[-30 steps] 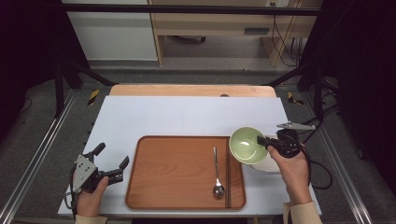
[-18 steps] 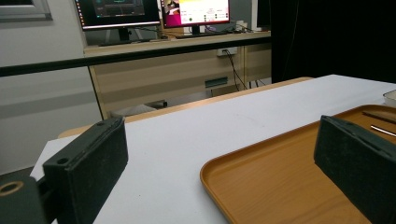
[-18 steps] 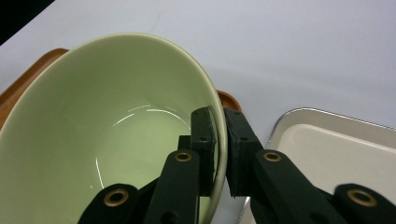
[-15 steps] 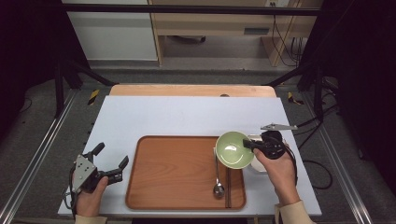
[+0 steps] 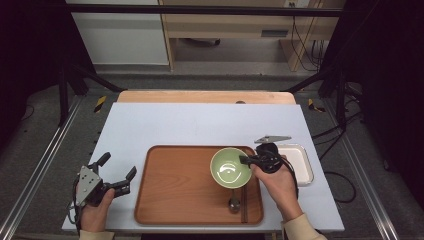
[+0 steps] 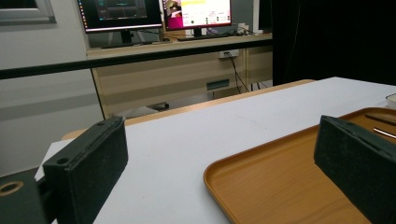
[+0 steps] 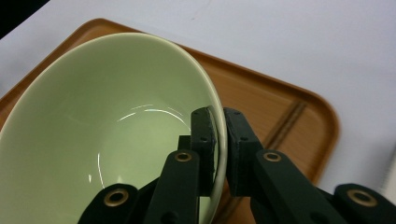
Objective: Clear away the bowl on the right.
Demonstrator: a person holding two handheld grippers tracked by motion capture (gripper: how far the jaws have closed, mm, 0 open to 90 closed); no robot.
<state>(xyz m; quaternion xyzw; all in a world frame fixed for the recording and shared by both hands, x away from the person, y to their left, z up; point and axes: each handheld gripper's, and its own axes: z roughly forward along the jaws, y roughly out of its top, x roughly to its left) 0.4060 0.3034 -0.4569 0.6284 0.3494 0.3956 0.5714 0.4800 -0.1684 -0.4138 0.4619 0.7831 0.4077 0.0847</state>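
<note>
The green bowl [image 5: 230, 168] is gripped at its right rim by the right tongs [image 5: 246, 160], one jaw inside the wall and one outside, as seen close up in the right gripper view, where the right tongs [image 7: 218, 140] are clamped narrow on the rim of the bowl [image 7: 102, 135]. Compared with a second ago, the bowl has been carried leftward from beyond the tray's right edge to a spot over the right part of the wooden tray [image 5: 175, 190]; half a second ago it was at the tray's right border. The bowl is now seen above the spoon [image 5: 233, 202] and the chopsticks [image 5: 244, 205], whose upper parts are covered by it; whether it rests on the tray or is held just above it cannot be told. The white rectangular dish [image 5: 300, 162] on the surface [image 5: 200, 125] to the right of the tray, earlier partly hidden by the hand and bowl, is now more exposed. The left tongs [image 5: 116, 172] are held wide apart with nothing between them, unchanged in place at the surface's near left corner, just left of the tray; in the left gripper view the tray [image 6: 280, 186] edge is seen between the spread jaws.
</note>
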